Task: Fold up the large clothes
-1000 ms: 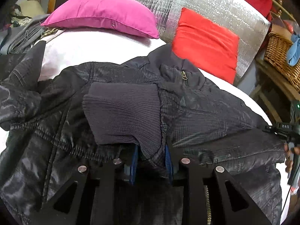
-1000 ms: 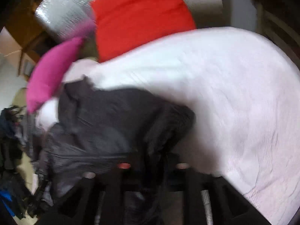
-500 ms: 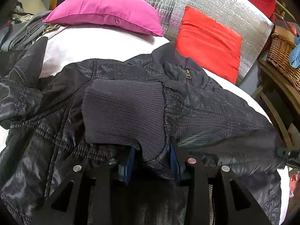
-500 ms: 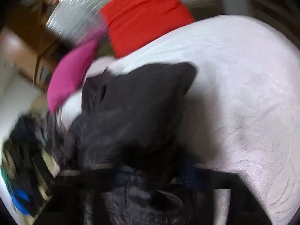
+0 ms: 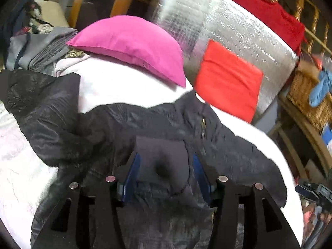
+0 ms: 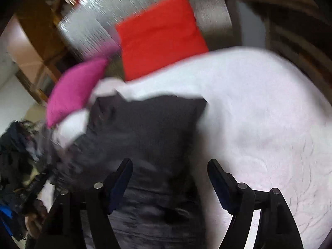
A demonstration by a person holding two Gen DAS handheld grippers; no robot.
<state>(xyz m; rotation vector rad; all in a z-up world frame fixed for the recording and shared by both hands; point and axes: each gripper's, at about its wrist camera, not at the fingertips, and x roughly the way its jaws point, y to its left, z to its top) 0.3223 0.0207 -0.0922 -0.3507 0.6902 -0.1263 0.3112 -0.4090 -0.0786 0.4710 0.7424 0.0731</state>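
Observation:
A black quilted jacket [image 5: 228, 145] lies on the white bed [image 5: 124, 85], collar toward the pillows. Its ribbed knit cuff [image 5: 161, 155] rests folded onto the jacket's front. My left gripper [image 5: 164, 174] is open, with the cuff lying loose between its blue pads. In the right wrist view the jacket's sleeve [image 6: 149, 137] lies on the bed [image 6: 259, 124]. My right gripper [image 6: 170, 178] is open wide above it, holding nothing.
A pink pillow [image 5: 132, 47] and a red cushion [image 5: 226, 78] lean on a silver foil headboard [image 5: 228, 29]. Grey folded clothes [image 5: 37, 47] lie at the far left. A wicker basket [image 5: 311, 95] stands right of the bed.
Both grippers opened and let go of the jacket's sleeves. The left gripper drew back and tilted up; the right sleeve now lies folded on the jacket.

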